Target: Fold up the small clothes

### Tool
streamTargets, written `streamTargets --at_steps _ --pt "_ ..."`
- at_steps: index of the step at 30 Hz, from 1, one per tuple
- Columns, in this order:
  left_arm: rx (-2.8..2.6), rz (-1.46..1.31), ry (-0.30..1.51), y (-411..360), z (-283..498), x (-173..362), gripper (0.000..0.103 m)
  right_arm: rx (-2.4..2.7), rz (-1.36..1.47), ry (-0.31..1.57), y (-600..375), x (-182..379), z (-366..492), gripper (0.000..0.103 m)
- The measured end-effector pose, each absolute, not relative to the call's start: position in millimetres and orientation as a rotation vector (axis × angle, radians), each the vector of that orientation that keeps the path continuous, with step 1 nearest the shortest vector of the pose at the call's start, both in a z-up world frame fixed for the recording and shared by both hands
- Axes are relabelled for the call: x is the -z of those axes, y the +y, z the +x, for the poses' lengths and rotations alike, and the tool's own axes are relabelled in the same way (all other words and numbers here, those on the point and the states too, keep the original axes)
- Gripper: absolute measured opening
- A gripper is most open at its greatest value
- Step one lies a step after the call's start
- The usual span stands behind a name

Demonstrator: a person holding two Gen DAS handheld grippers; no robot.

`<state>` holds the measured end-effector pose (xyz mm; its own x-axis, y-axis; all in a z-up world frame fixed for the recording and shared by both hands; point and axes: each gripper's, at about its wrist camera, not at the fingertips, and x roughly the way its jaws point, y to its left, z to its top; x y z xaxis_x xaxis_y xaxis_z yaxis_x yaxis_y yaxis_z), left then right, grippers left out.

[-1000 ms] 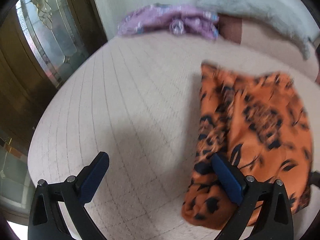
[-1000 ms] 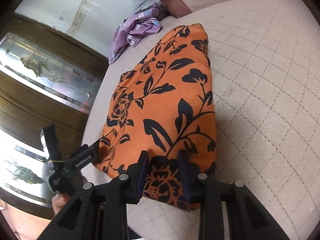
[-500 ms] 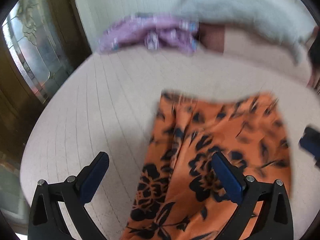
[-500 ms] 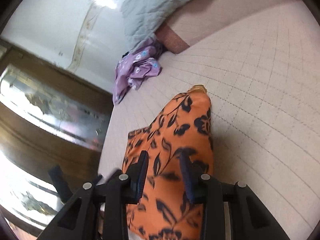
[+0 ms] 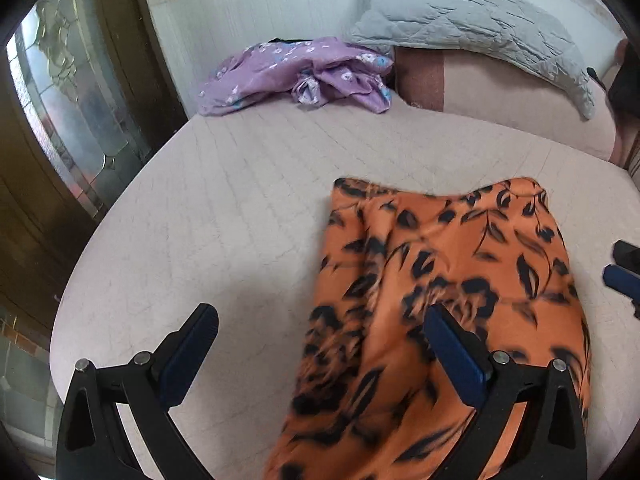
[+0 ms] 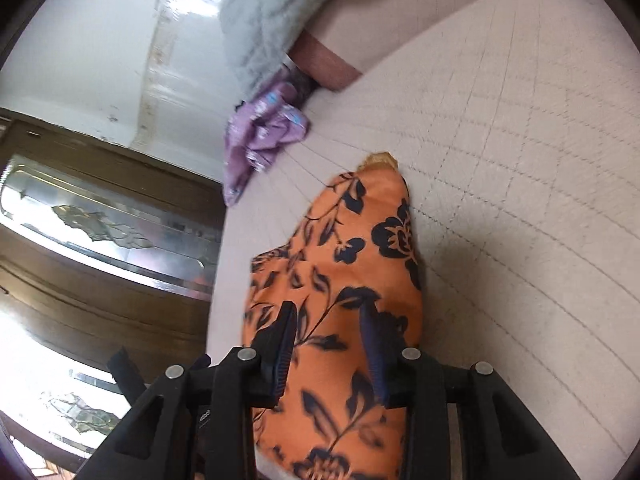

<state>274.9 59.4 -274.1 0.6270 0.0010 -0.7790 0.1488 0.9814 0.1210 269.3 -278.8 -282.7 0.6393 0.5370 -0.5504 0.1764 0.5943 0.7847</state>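
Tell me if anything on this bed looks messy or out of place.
Yes: the purple floral garment lies crumpled in a heap at the far edge by the grey pillow, unfolded. The orange floral garment lies flatter, with a lengthwise ridge.

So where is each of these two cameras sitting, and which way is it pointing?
Left wrist view: rides on the left gripper, looking forward and down over the bed at the orange floral garment; its two fingers stand wide apart.
Right wrist view: rides on the right gripper, tilted, looking along the same garment; its fingers stand narrow with cloth between them.
Shared: the garment, bed, purple floral cloth, grey quilted pillow and glass-panelled door.
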Motion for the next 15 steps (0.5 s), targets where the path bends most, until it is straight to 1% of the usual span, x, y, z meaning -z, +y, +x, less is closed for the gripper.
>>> streamTargets --at_steps 3,5,7,10,11,12,14,15 --pt "0.075 0.165 0.984 76 270 295 0.103 -0.272 0.927 0.906 -272 283 255 0.036" --pt "0.082 0.141 1.037 83 272 313 0.103 -0.274 0.873 0.979 -257 294 257 0.036" --pt "0.108 0.136 1.043 86 277 314 0.103 -0.258 0.790 1.089 -240 315 260 0.035" --pt "0.148 0.097 1.031 95 282 301 0.103 -0.259 0.762 1.074 -240 306 260 0.035" --pt "0.160 0.059 1.012 100 284 294 0.103 -0.265 0.776 1.065 -243 303 259 0.039" --pt "0.177 0.018 0.985 108 285 287 0.103 -0.274 0.802 1.044 -249 299 257 0.056" --pt "0.197 -0.054 0.924 124 288 272 0.103 -0.258 0.847 0.987 -263 291 250 0.081" --pt "0.195 -0.069 0.917 128 292 271 0.103 -0.233 0.857 0.963 -269 288 248 0.081"
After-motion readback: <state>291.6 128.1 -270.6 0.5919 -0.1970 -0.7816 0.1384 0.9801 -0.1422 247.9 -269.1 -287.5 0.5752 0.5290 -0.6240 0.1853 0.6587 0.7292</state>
